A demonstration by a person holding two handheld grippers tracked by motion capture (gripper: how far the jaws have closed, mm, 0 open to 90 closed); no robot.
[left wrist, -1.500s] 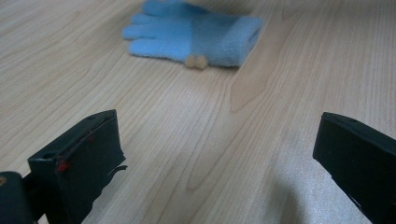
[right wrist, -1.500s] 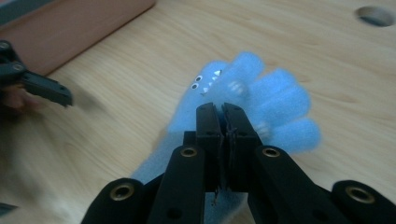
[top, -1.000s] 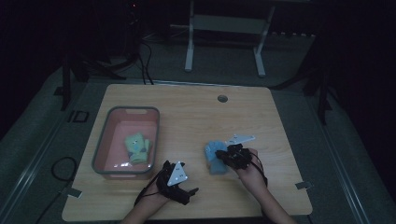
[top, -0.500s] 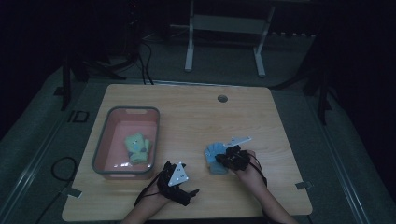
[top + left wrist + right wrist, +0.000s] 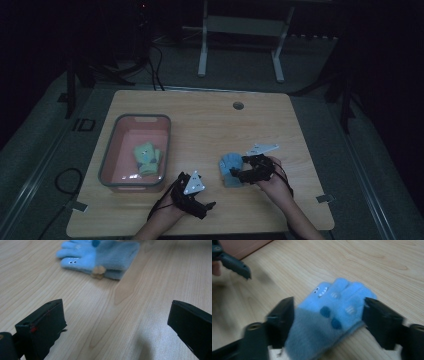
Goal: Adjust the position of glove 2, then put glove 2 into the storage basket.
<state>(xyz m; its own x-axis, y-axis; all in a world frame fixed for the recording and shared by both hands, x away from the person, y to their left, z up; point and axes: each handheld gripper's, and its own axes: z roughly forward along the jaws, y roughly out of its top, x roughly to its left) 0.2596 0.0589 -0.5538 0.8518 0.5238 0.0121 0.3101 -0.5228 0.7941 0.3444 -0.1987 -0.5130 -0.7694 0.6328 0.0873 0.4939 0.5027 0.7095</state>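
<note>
The blue glove lies flat on the table, nearer the front edge than the back and right of the middle, its fingers pointing away from my right gripper. That gripper's jaws have just been opening; they now stand wide to either side of the glove, so I read it as released, the cloth resting between them rather than pinched, though the right jaw looks very close to the glove's edge.

My left gripper hangs unclenched over bare wood toward the front edge, with nothing between its jaws and the glove well apart from it.

Toward the left edge sits the pink bin, with a green glove already inside. I judge the blue one is meant to join it.

To do this step well, I'd take the glove again across its grey cuff, where the fabric is doubled and thick, so both layers come up together. I'd lower the jaws until they nearly touch the wood before closing, else only the top layer gets caught. Lift straight, clear the bin's near wall, and let go only once over its floor.
</note>
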